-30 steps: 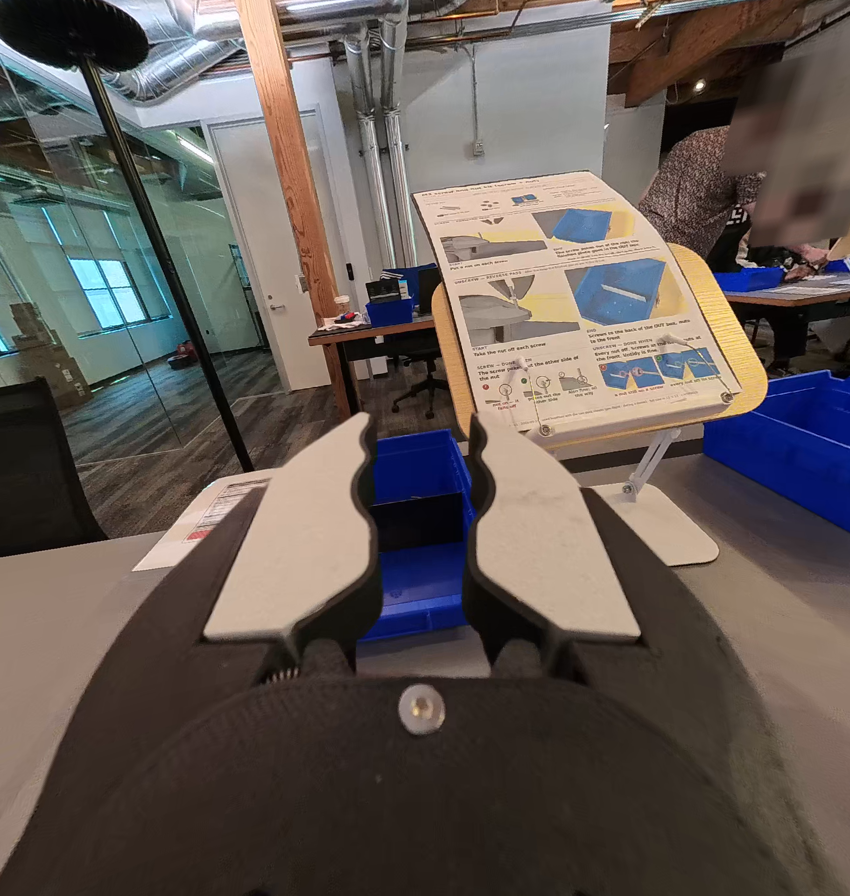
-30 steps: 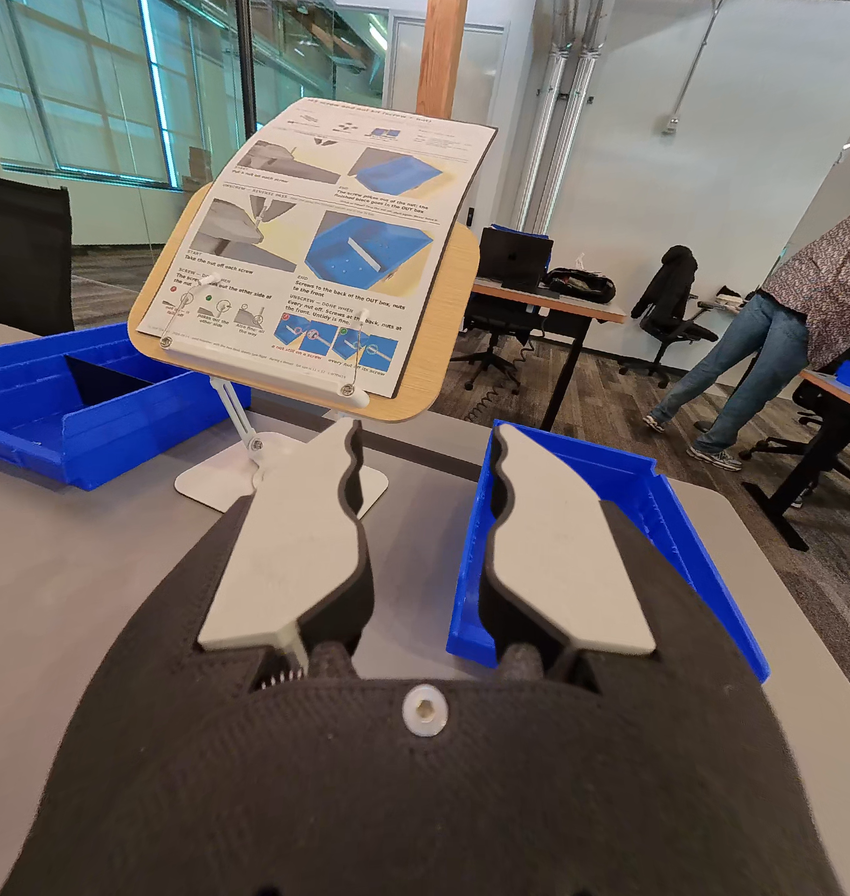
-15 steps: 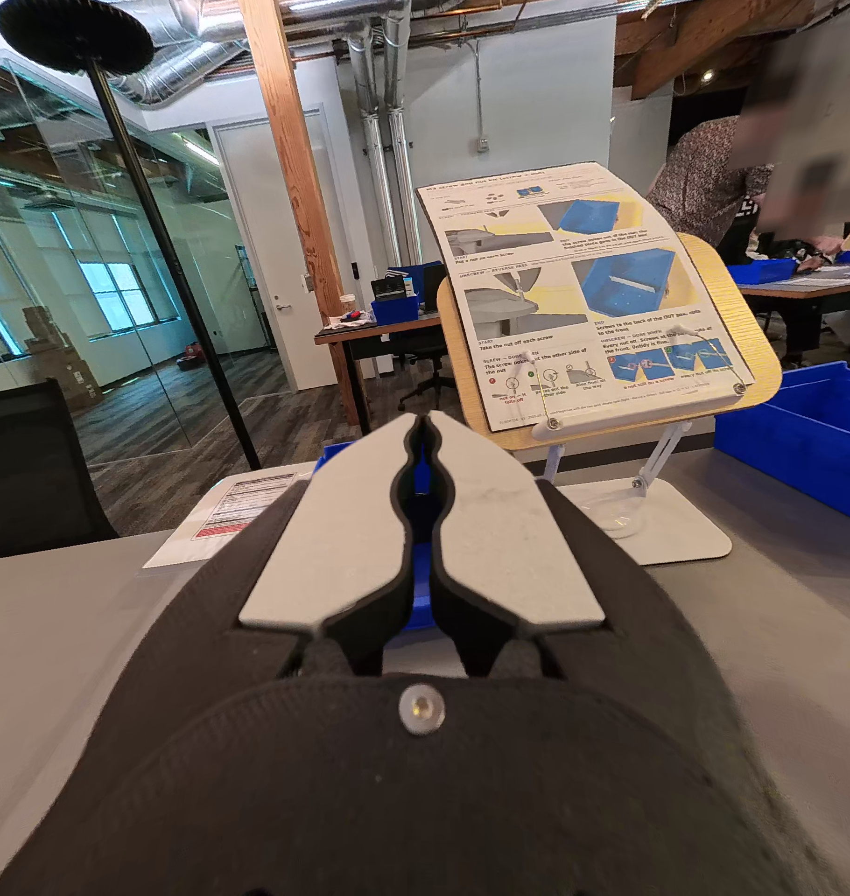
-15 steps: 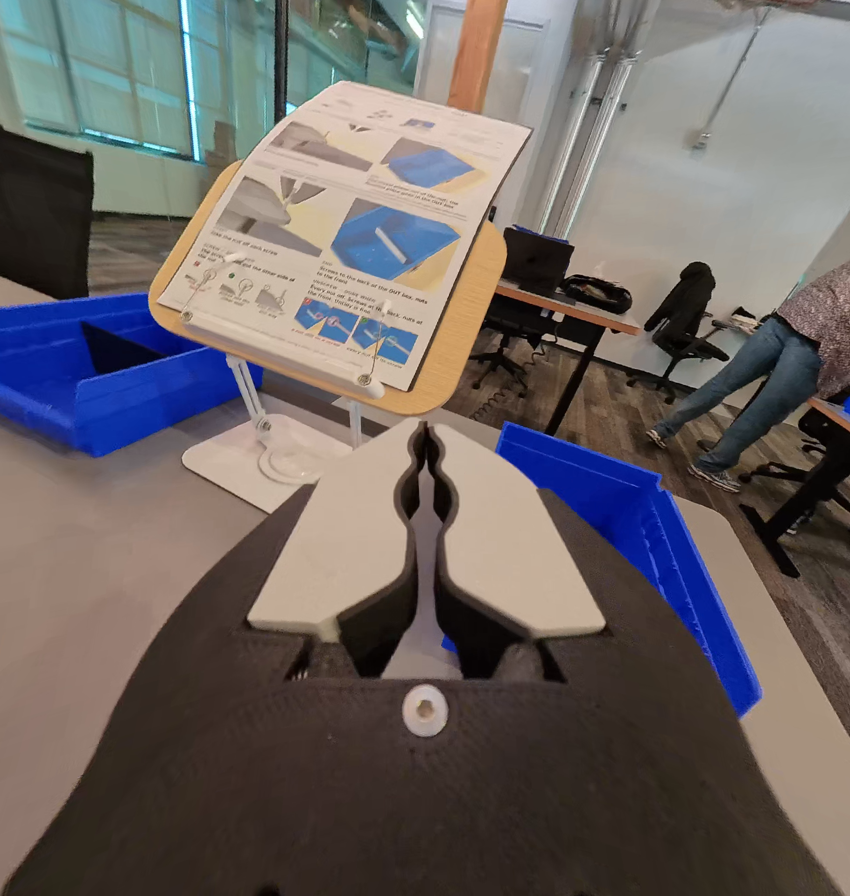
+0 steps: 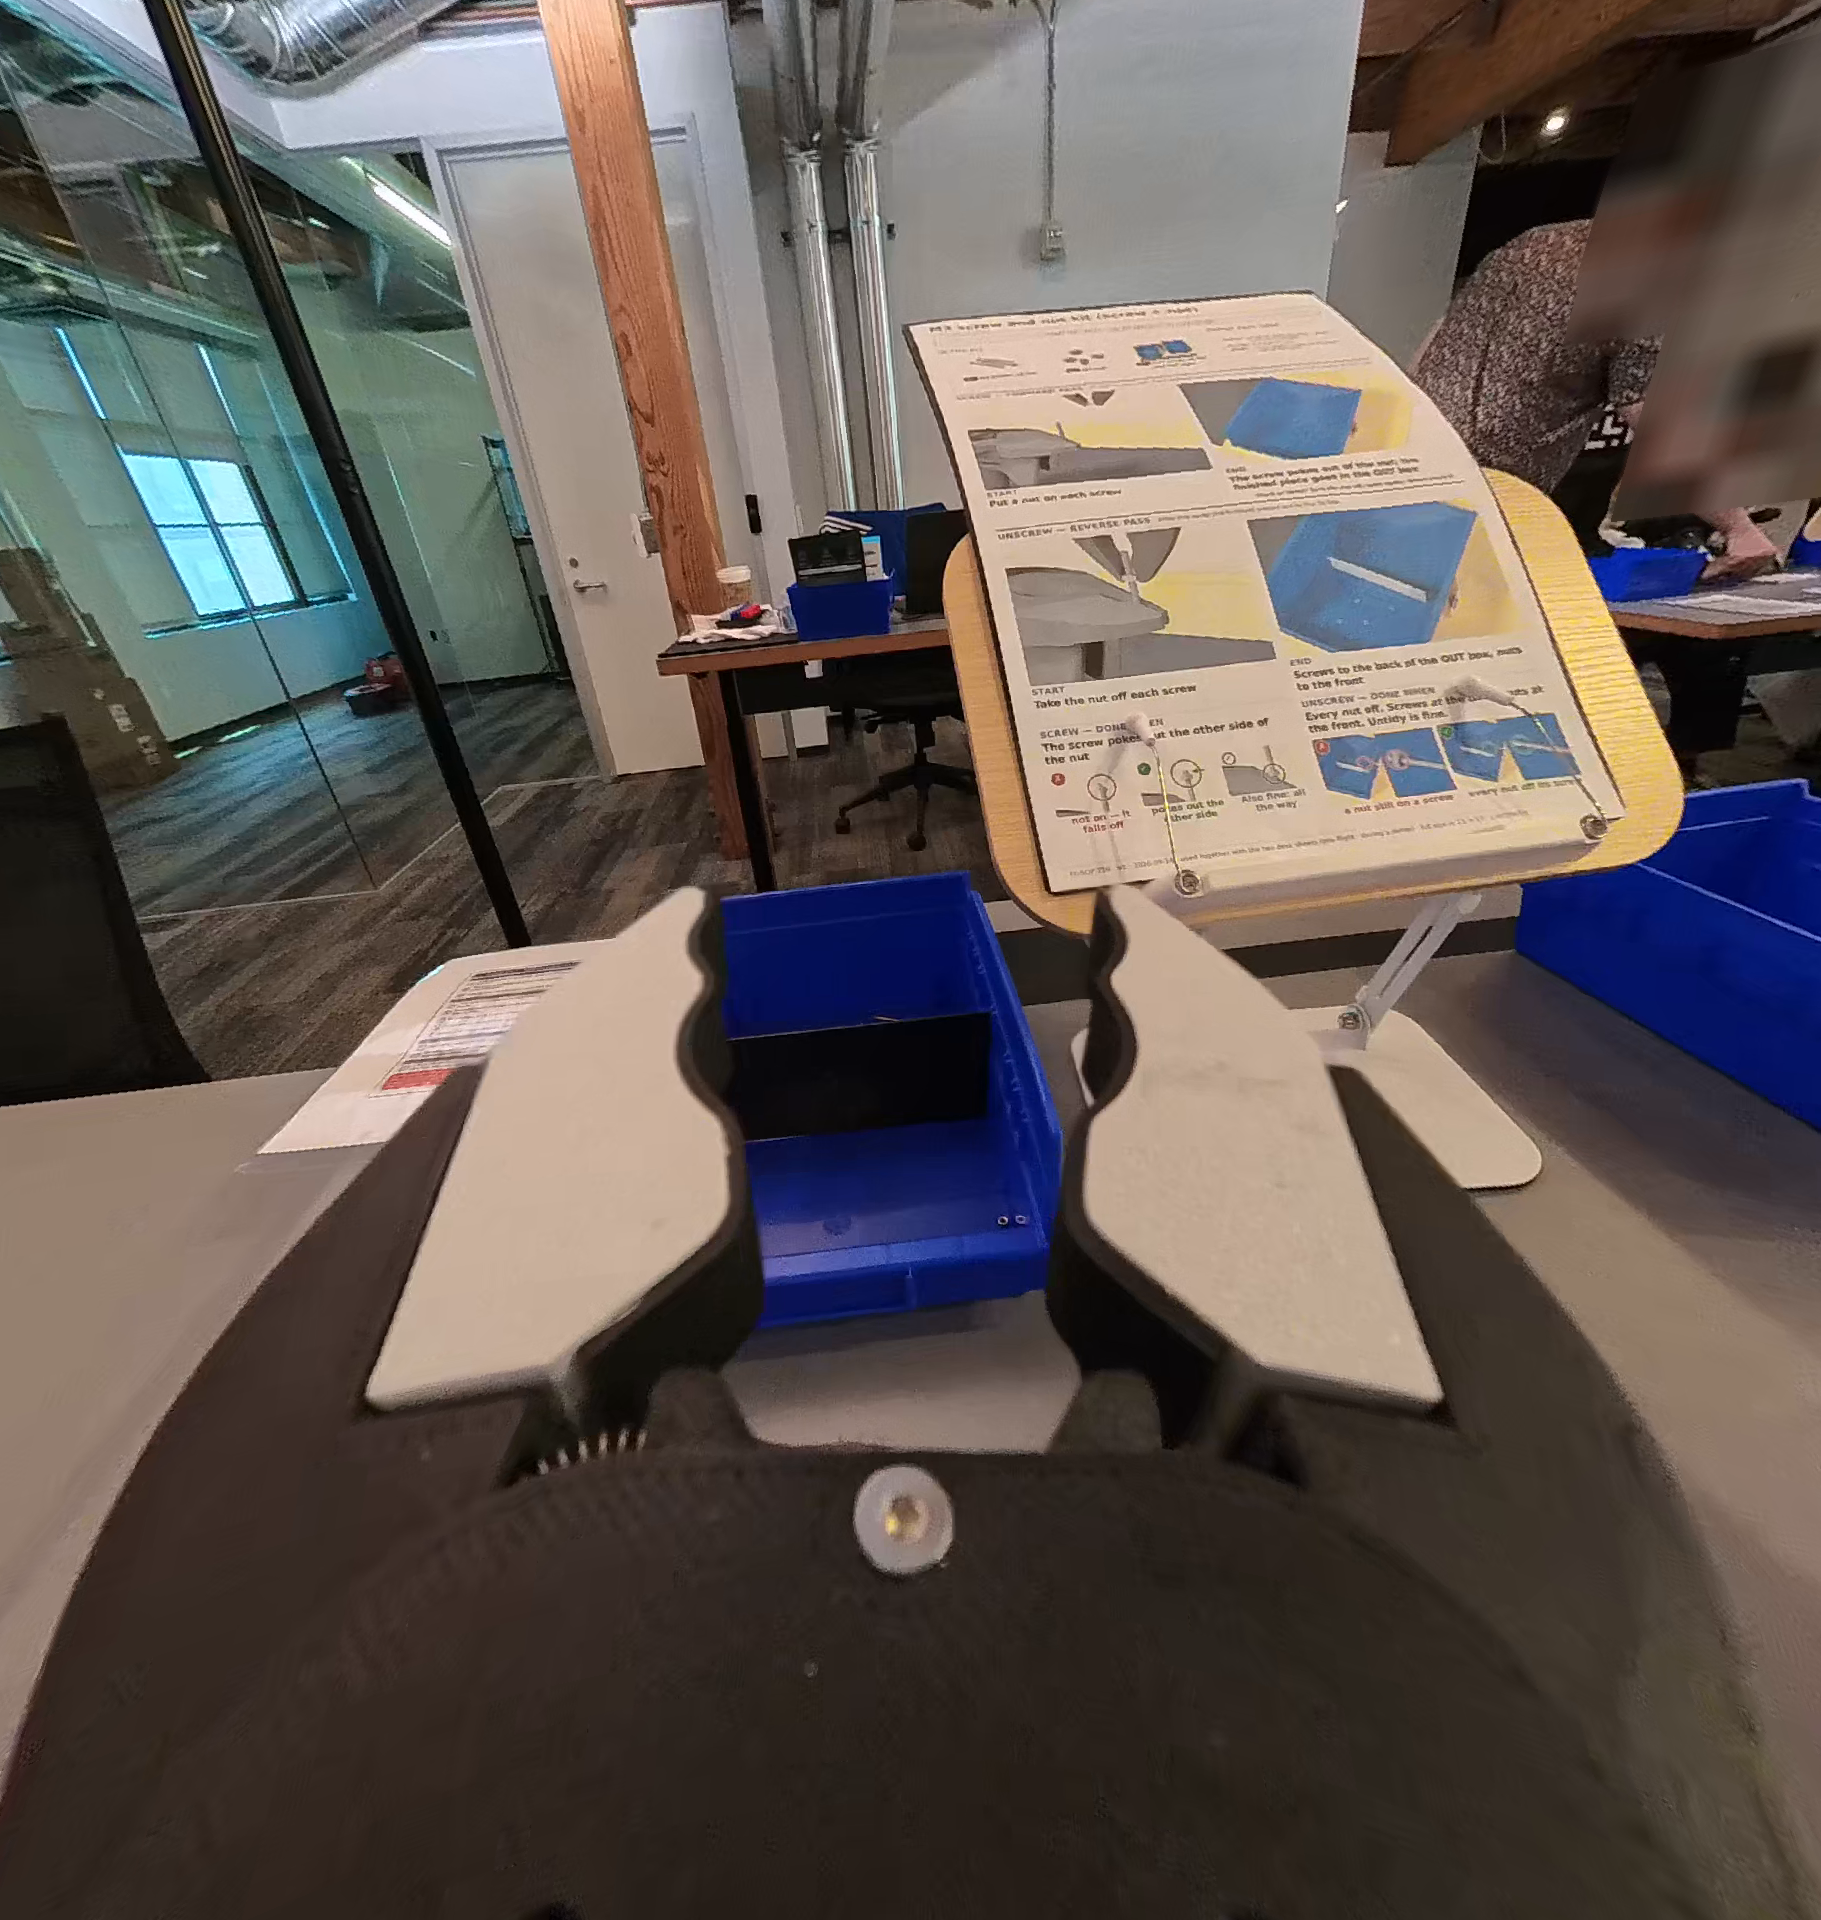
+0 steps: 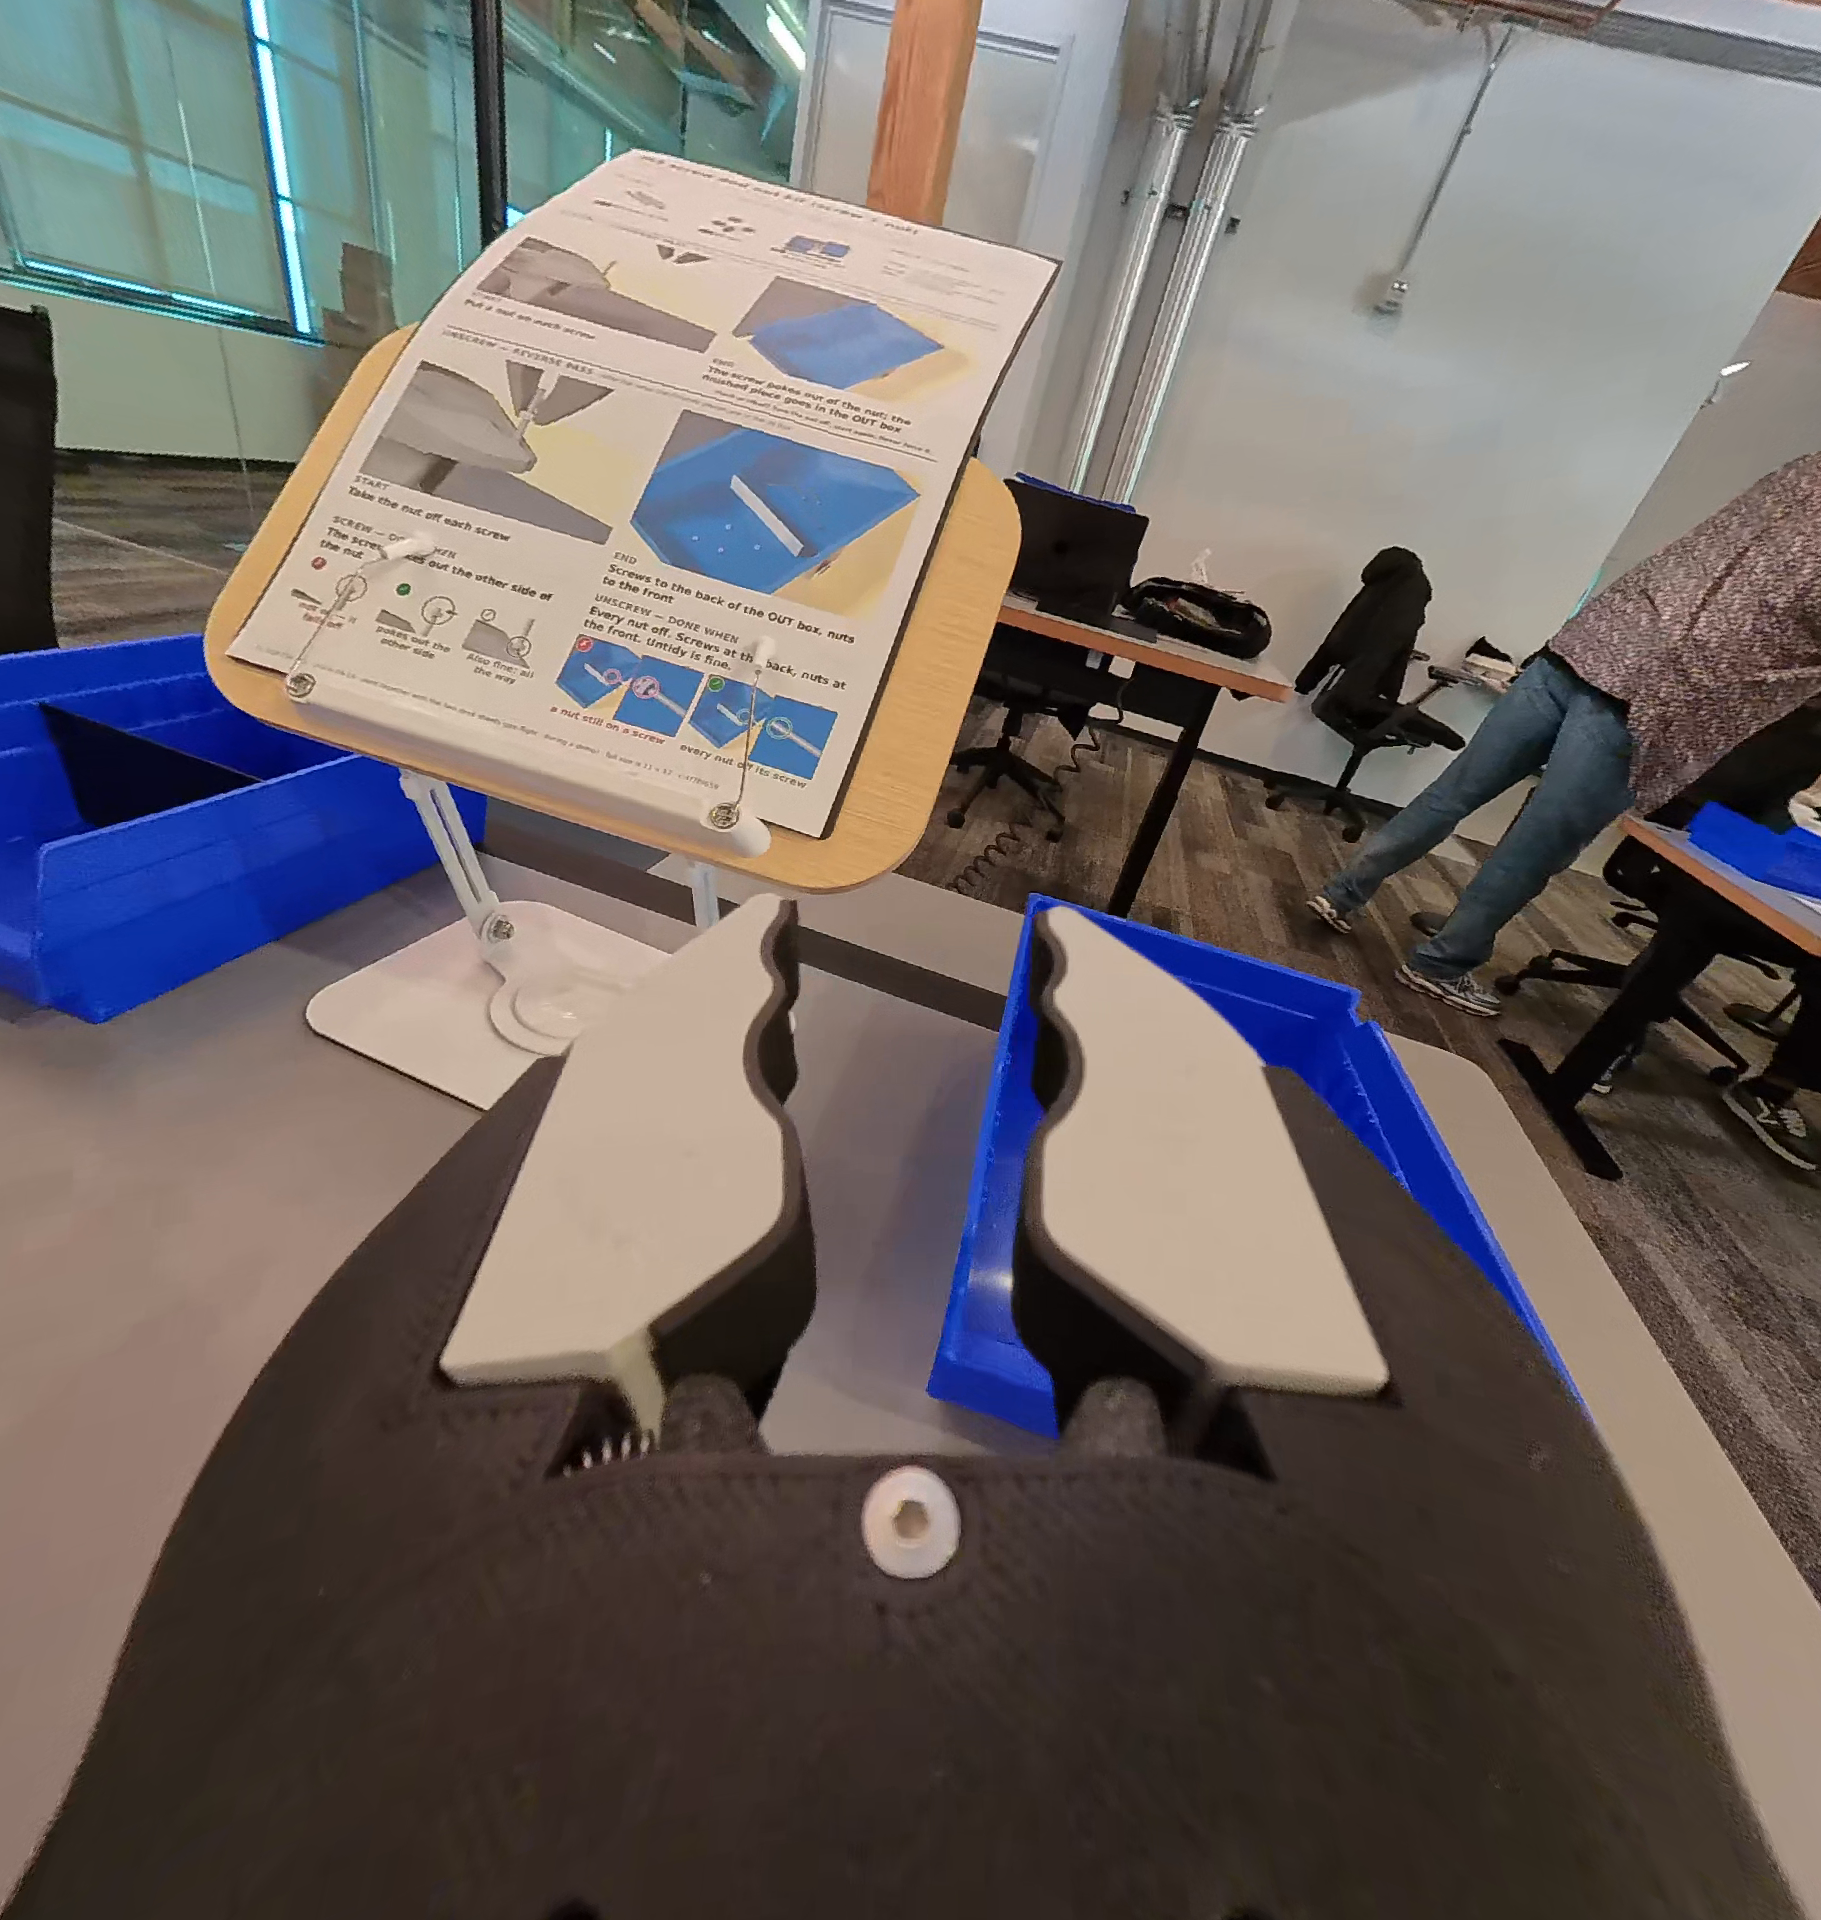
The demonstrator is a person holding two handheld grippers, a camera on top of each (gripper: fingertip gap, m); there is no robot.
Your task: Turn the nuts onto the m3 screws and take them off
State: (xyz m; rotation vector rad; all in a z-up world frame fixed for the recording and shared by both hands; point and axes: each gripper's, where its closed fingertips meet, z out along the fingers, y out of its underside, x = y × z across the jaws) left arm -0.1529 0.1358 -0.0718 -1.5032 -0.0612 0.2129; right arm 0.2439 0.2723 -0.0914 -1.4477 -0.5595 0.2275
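Both wrist views low over grey table (image 5: pixel 1664 1299), facing forward (close); shared: document stand (image 5: pixel 1571 644) (image 6: pixel 947 665).

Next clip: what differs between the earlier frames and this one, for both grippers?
Both the left gripper and right gripper closed on nothing, then reopened; neither took hold of anything. The blue bins, document stand and grey table stayed put.

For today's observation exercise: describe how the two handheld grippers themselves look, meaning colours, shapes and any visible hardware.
Both look alike. The left gripper and the right gripper each have a broad, rounded black textured body, two flat pale-grey fingers with wavy black inner edges, a pale round fastener in the middle and a small spring near the left finger's base. No cables show.
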